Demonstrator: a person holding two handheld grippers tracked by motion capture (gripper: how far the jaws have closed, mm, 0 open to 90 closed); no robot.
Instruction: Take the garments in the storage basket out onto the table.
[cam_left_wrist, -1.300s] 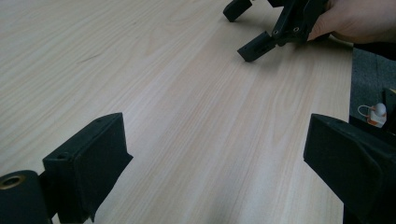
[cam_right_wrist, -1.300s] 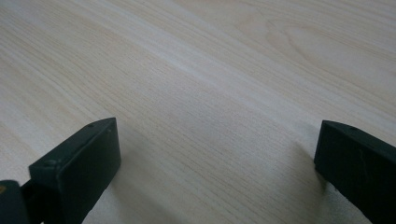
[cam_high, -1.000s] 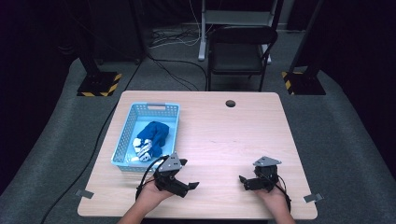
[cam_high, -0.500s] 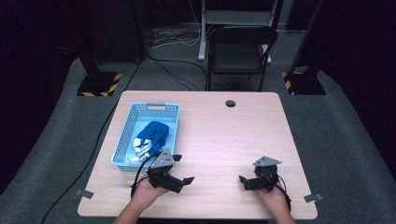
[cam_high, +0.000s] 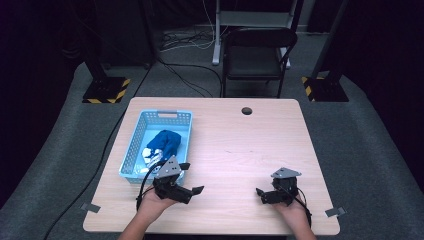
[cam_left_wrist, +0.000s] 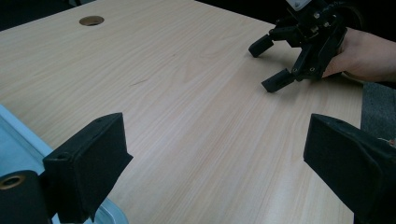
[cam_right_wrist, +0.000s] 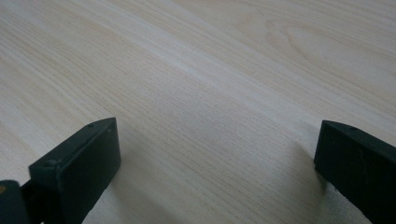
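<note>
The left gripper (cam_high: 191, 178) gapes wide just beside the blue basket (cam_high: 131, 153). Beyond it, the blue cloth bundle (cam_high: 164, 141) looks soft and light; pinch a raised fold. The right gripper (cam_high: 260, 195) hovers wide too.

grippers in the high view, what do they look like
Both are black two-jaw tools. The left gripper and the right gripper each carry a grey three-cornered plate on top and trail a black cable. Their jaws are blocky black pads. The person's forearms are bare, with no sleeves in view.

Light falls from overhead onto the pale table (cam_high: 250, 145), leaving the room at the top and sides of the high view dark. That view is soft and grainy. Both tool views are bright, their near black jaws blurred, casting soft shadows.
</note>
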